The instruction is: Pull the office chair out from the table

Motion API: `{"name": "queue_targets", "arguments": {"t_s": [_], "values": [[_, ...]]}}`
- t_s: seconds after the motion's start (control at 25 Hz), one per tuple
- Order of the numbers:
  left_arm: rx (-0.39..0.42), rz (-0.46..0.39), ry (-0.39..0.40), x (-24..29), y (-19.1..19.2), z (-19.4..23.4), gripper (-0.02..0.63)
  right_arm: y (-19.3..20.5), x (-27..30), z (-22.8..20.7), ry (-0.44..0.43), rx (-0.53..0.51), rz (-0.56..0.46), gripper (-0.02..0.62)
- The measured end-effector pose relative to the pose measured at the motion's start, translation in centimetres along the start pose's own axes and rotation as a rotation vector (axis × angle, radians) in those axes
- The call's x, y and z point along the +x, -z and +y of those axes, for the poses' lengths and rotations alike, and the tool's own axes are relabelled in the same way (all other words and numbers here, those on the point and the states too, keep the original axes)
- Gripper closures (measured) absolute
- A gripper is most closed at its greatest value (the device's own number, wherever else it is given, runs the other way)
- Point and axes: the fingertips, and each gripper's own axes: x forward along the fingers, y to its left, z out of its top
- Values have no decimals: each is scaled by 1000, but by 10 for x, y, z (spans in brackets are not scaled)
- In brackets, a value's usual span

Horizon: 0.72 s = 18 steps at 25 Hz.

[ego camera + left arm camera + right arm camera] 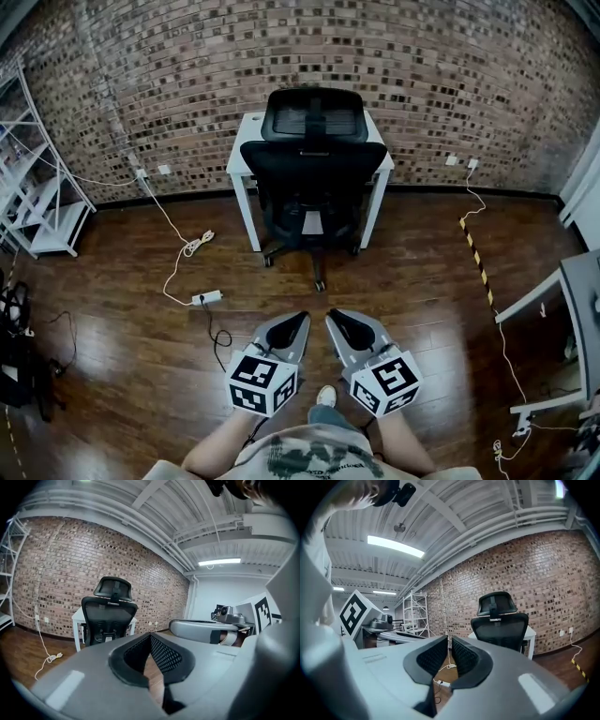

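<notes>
A black mesh office chair (pixel 314 159) with a headrest stands pushed in under a small white table (pixel 244 145) against the brick wall. Both grippers are held side by side well short of it, over the wood floor, touching nothing. My left gripper (pixel 305 317) is shut, its tips meeting and nothing between them. My right gripper (pixel 330 317) shows a narrow gap between its pads with nothing in it. In the left gripper view the chair (pixel 108 616) is seen beyond the gripper (pixel 150 634). In the right gripper view the chair (pixel 500 625) stands to the right of the gripper (pixel 449 640).
A white metal shelf (pixel 37 187) stands at the far left. A white power strip with its cable (pixel 206 297) lies on the floor left of the chair. Yellow-black tape (pixel 478 258) runs along the floor at right, near another white desk (pixel 553 305). A black bag (pixel 14 361) sits at the left edge.
</notes>
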Motion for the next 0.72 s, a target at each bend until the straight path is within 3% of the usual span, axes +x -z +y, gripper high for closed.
{"name": "queue_targets", "arguments": {"t_s": [0.24, 0.72], "values": [[-18, 0, -28, 71, -26, 11, 591, -20, 26, -72, -34, 0, -18, 566], [-5, -46, -76, 141, -66, 39, 591, -42, 65, -147, -58, -42, -35, 548]]}}
